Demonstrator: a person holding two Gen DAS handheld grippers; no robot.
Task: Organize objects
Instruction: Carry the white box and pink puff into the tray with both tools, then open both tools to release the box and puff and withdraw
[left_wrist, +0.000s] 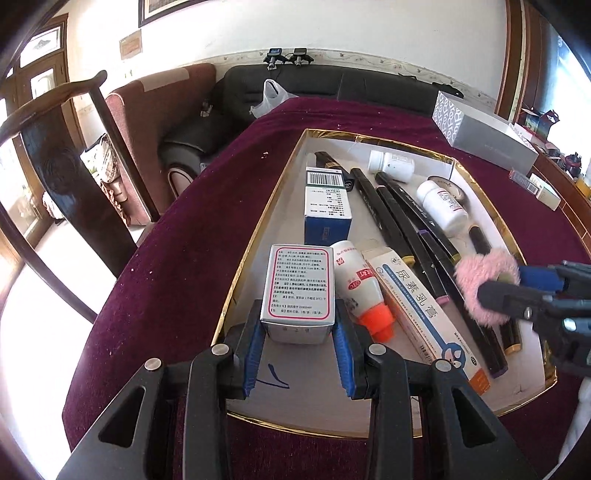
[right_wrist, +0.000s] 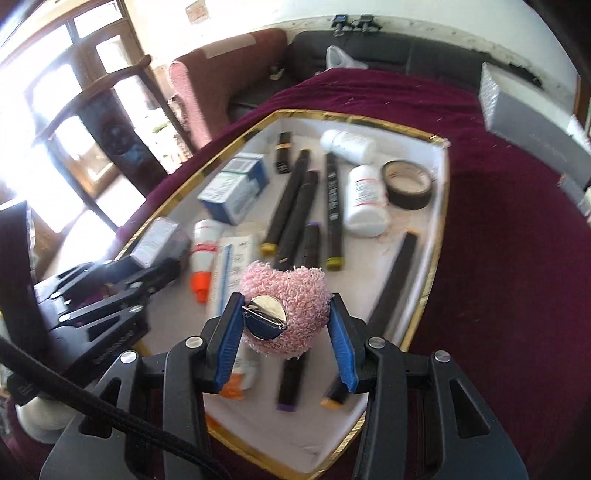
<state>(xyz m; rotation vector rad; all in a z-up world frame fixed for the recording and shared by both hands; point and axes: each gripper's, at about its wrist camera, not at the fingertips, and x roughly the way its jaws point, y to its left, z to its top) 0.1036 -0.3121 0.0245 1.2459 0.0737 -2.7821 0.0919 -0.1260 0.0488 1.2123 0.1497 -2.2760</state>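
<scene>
Silver medicine box (left_wrist: 297, 291) sits clamped between the blue pads of the left hand-held gripper (left_wrist: 298, 332), over the near left corner of the gold-rimmed tray (left_wrist: 258, 221). Just beside it lie a white bottle with an orange cap (left_wrist: 364, 284) and a long ointment carton (left_wrist: 424, 314). The right hand-held gripper (right_wrist: 286, 328) grips a pink fluffy heart brooch (right_wrist: 295, 295) above the black marker pens (right_wrist: 291, 199). The tray rests on the maroon-covered counter (left_wrist: 184, 240).

Table, dark red velvet cloth (left_wrist: 229, 206): bears gold-rimmed white tray (left_wrist: 258, 236), grey patterned carton (left_wrist: 484, 136), small boxes (left_wrist: 535, 186) at far edge.
</scene>
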